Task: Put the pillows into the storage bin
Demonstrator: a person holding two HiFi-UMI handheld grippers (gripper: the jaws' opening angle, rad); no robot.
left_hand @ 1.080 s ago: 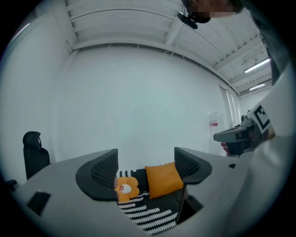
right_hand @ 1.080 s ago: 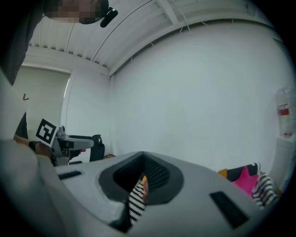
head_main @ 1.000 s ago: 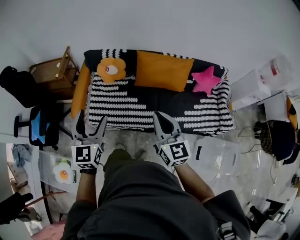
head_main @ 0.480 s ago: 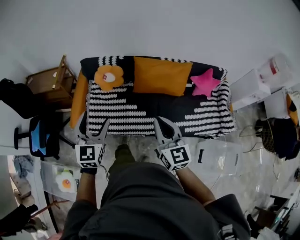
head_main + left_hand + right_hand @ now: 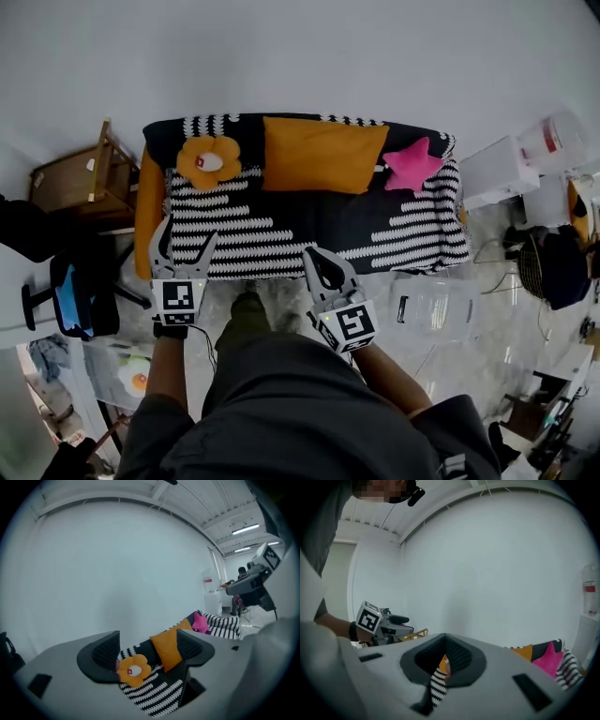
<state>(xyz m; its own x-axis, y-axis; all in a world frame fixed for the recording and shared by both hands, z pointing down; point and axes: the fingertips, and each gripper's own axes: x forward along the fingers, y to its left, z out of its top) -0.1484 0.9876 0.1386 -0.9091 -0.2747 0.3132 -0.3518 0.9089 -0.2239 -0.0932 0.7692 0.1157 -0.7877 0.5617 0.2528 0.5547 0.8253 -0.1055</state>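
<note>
Three pillows lie along the back of the black-and-white striped sofa [image 5: 281,225]: an orange flower pillow [image 5: 208,161] at left, a rectangular orange pillow [image 5: 323,155] in the middle, and a pink star pillow [image 5: 412,165] at right. The clear storage bin [image 5: 433,305] stands on the floor by the sofa's front right corner. My left gripper [image 5: 185,239] hovers open and empty over the sofa's front left edge. My right gripper [image 5: 319,258] is shut and empty at the front edge. In the left gripper view, the flower pillow [image 5: 133,670] and orange pillow [image 5: 167,646] show between the open jaws.
A wooden side table [image 5: 80,178] stands left of the sofa, with a dark office chair [image 5: 75,295] below it. Another clear bin holding a flower pillow [image 5: 127,370] sits at lower left. White boxes [image 5: 502,169] and a wire basket [image 5: 544,267] crowd the right side.
The head view has shifted, so the sofa sits further left and lower. Both grippers have edged forward to the sofa's front edge. Their jaws look unchanged.
</note>
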